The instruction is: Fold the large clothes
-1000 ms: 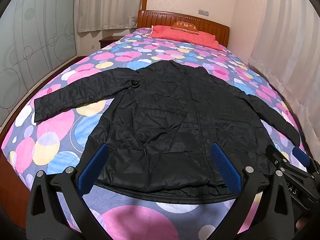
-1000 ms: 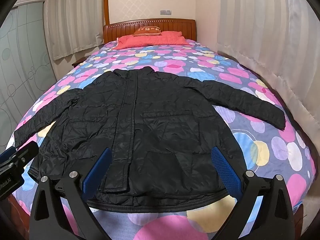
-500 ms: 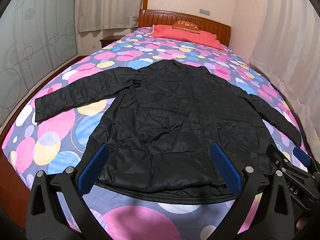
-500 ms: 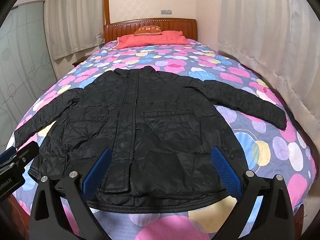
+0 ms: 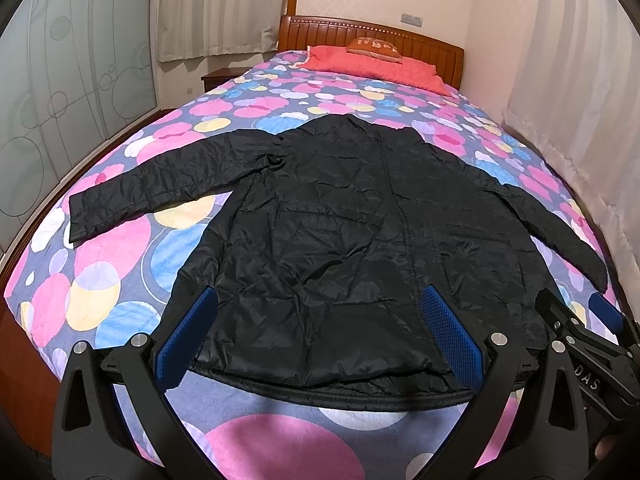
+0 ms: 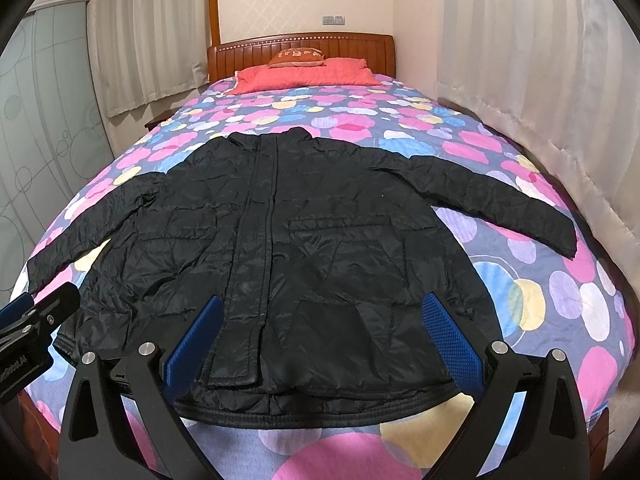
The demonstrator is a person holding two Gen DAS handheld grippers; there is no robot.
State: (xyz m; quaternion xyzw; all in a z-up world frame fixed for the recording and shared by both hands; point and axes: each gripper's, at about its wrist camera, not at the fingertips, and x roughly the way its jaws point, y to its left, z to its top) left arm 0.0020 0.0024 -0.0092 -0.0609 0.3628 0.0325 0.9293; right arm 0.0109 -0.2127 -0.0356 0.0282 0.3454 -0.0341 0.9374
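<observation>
The black jacket (image 6: 304,248) lies flat, front up, across the near half of the bed (image 6: 580,304), collar toward twelve o'clock and hem toward six, the zip placket running straight down the middle. One sleeve (image 5: 160,184) reaches out toward nine o'clock, the other sleeve (image 6: 492,204) toward three, both smooth against the dotted bedspread. From where I stand, nothing is folded yet.

The left gripper (image 5: 320,348) and the right gripper (image 6: 320,344) both hover over the hem with jaws spread wide, blue pads apart and nothing between them. Neither touches the cloth.

The first fold looks to be the sleeves, I'd say. Done well, each gripper would go out to a cuff, left to nine o'clock and right to three, pinch only the top edge of the cuff, lift just clear of the bedspread, and carry it across the chest toward the placket. The slick shell will likely slide, so a slow pull and a firm pinch matter. Keep the shoulder line from bunching.
</observation>
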